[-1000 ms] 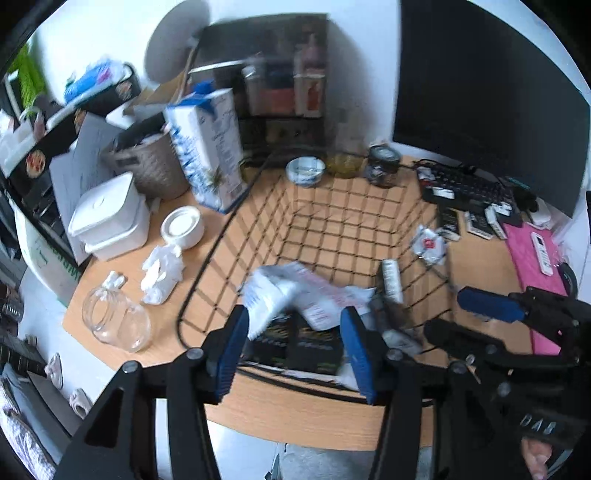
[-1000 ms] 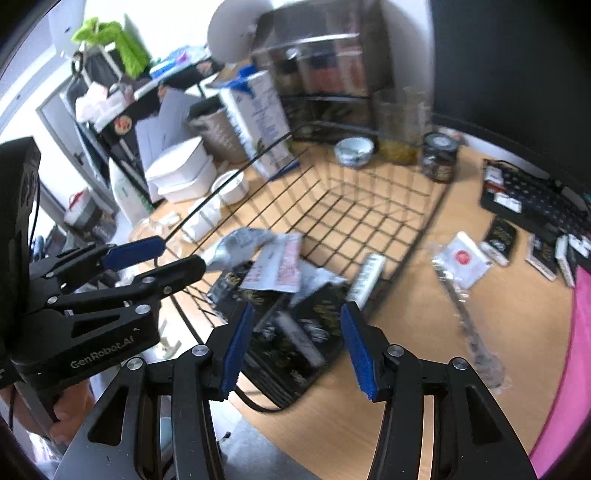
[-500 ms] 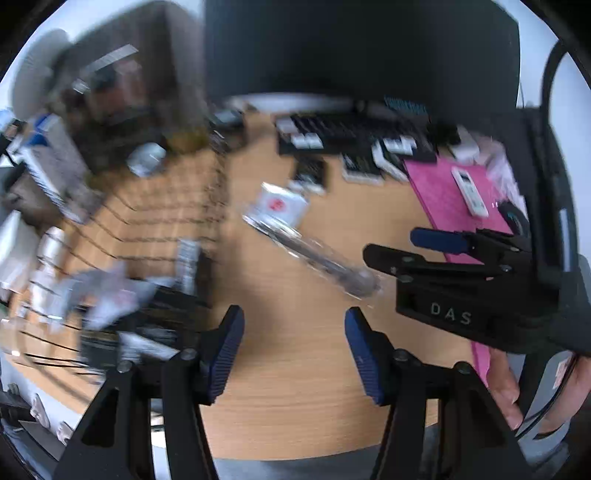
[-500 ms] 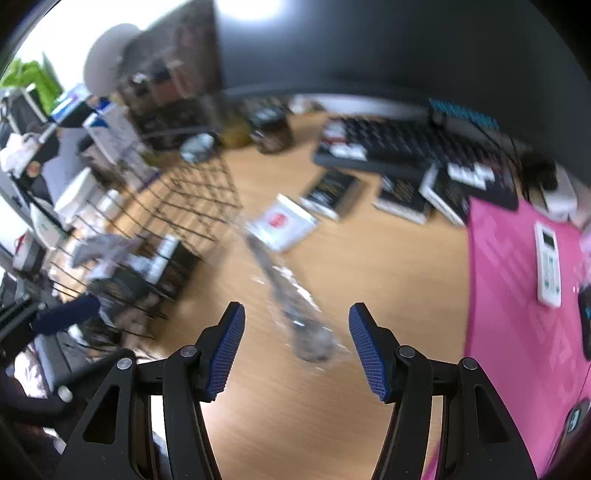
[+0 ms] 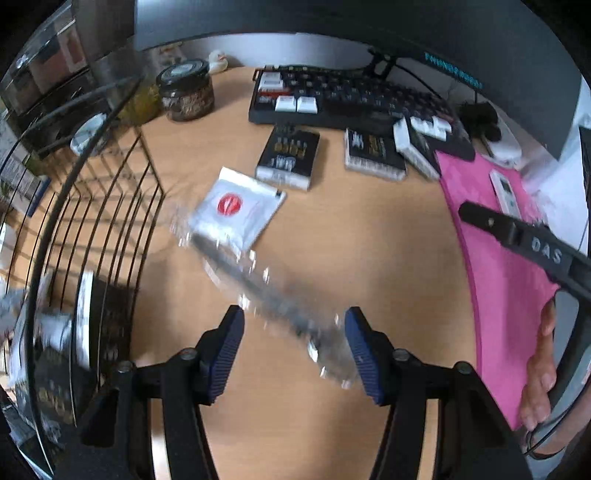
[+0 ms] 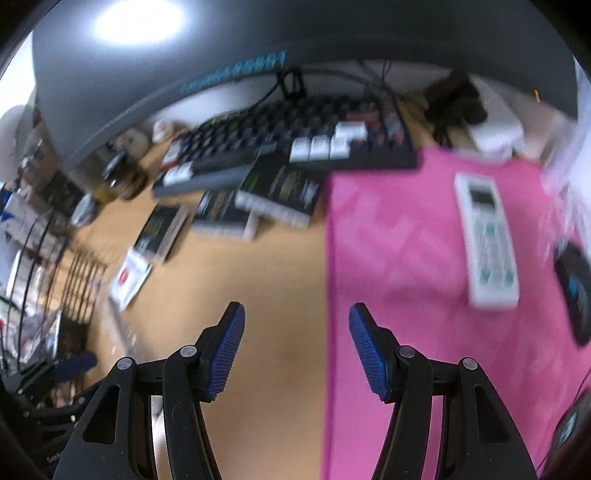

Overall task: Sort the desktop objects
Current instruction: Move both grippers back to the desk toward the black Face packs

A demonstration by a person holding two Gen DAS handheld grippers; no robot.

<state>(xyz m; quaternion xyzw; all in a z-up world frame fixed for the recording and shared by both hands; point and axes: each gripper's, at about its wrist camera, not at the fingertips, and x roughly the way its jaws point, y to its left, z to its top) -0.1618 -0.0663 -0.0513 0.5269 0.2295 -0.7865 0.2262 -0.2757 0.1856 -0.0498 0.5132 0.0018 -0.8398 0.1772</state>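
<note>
My left gripper [image 5: 293, 349] is open and empty, low over a long clear-wrapped utensil [image 5: 266, 291] lying diagonally on the wooden desk; its wide end sits between my fingers. A white sachet with a red dot [image 5: 236, 208] lies beyond it. Black boxes [image 5: 288, 157] lie in front of the keyboard [image 5: 347, 96]. The black wire basket [image 5: 92, 221] with packets is at the left. My right gripper [image 6: 295, 345] is open and empty above the edge of the pink mat [image 6: 424, 258], which bears a white remote [image 6: 485, 236].
A dark monitor [image 5: 332, 18] stands behind the keyboard. A glass jar [image 5: 184, 90] stands at the back left. The right gripper's body [image 5: 524, 243] and the holding hand cross the left view's right side. A dark device [image 6: 574, 288] lies at the mat's right edge.
Both grippers have swung right, away from the basket. The left one now hovers over the wrapped utensil; the right one now faces the pink mat and remote. Both stay open.
</note>
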